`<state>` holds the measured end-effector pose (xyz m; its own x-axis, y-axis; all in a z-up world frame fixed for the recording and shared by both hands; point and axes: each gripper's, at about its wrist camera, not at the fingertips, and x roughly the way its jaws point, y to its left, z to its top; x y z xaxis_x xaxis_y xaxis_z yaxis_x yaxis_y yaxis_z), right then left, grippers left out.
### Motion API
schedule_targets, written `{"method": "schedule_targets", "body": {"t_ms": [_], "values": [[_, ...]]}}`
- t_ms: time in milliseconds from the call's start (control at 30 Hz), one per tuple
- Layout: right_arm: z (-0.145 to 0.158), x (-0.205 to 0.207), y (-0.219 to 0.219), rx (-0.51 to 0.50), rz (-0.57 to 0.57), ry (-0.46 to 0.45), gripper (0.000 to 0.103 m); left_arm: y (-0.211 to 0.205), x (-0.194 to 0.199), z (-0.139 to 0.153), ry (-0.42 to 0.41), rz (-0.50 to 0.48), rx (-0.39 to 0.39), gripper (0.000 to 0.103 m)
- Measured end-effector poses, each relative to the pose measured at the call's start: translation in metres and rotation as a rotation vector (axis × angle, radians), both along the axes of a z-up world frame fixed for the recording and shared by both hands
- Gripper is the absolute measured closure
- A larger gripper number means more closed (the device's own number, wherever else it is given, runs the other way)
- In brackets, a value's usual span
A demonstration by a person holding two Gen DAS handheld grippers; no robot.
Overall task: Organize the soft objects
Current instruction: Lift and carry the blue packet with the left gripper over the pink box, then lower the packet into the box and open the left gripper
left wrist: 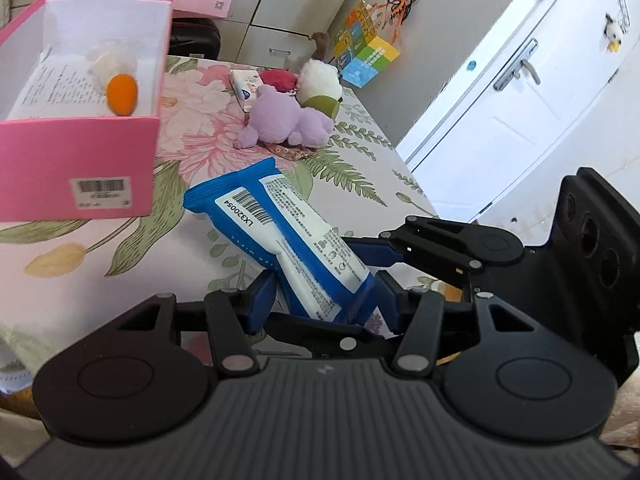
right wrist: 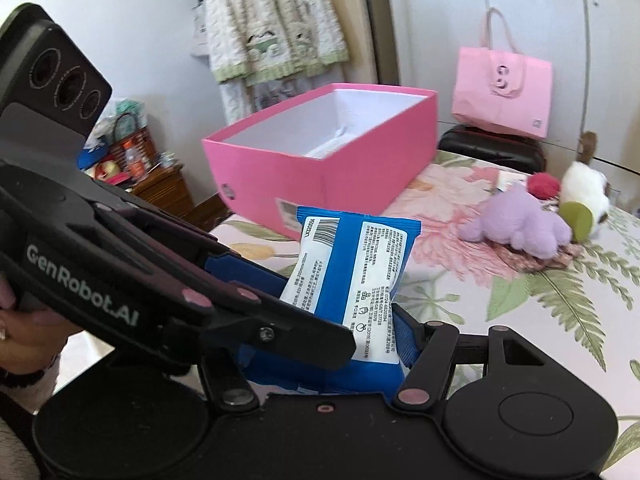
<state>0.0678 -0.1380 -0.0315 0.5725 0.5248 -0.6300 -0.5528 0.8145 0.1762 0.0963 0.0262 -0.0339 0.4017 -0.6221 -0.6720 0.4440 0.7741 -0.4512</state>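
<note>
Both my grippers clamp one blue wipes pack, lifted off the table. Left gripper part open, pinching its lower end; right gripper wider, gripping same end. Pink box at 10 o'clock w/ a white-orange plush inside. Purple plush at 12.

A blue and white wipes pack carries a white barcode sticker printed "LX32005" plus a final digit that may be 4, and "WIPES" runs along its blue side. Its dense back panel text is too small to read. The left gripper body bears "GenRobot.AI" in pale letters. A barcode label on the pink box is illegible.
</note>
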Motion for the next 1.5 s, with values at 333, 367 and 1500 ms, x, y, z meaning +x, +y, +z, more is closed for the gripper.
{"method": "schedule_targets", "body": {"t_ms": [333, 367, 1500], "values": [[0.048, -0.001, 0.029, -0.009, 0.103, -0.112, 0.033, 0.047, -0.007, 0.041, -0.037, 0.093, -0.114, 0.052], [0.051, 0.002, 0.032, -0.003, 0.108, -0.123, 0.033, 0.049, -0.006, 0.046, -0.060, 0.103, -0.107, 0.052], [0.026, 0.241, 0.135, 0.011, 0.106, -0.021, 0.033, 0.112, 0.204, 0.020, -0.143, 0.399, 0.020, 0.052]]}}
